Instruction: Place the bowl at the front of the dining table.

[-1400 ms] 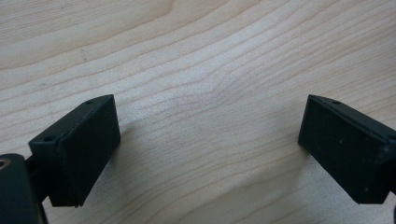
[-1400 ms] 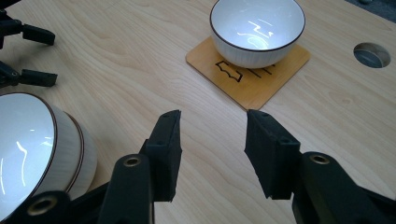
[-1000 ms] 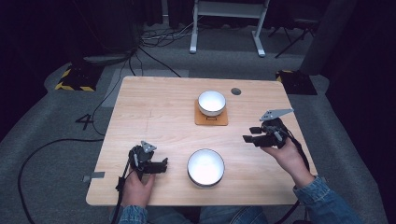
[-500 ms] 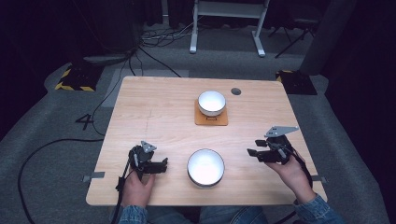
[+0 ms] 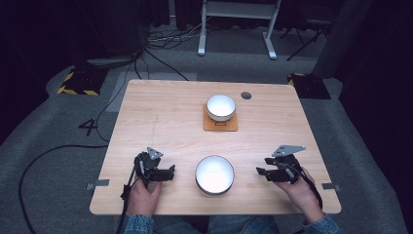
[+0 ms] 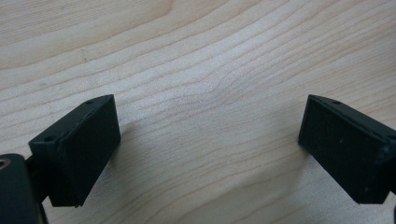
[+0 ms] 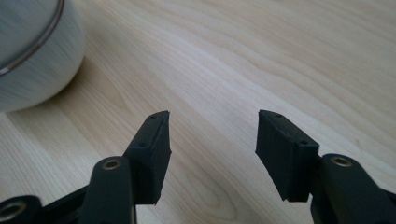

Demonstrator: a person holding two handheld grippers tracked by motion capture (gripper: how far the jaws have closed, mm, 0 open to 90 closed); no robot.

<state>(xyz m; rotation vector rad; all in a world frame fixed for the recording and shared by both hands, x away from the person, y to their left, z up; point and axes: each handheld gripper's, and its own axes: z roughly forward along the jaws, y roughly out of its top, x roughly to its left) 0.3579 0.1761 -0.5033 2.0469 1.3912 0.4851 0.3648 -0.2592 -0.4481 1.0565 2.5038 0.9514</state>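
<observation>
Grey carpet (image 5: 63,122) surrounds pale wooden table (image 5: 160,117).

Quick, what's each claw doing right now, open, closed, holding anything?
Left claw: open, holding nothing, over bare table.
Right claw: open, holding nothing.

One white bowl (image 5: 215,174) sits upright near the table's front edge, another (image 5: 220,107) on a coaster (image 5: 220,124).
</observation>
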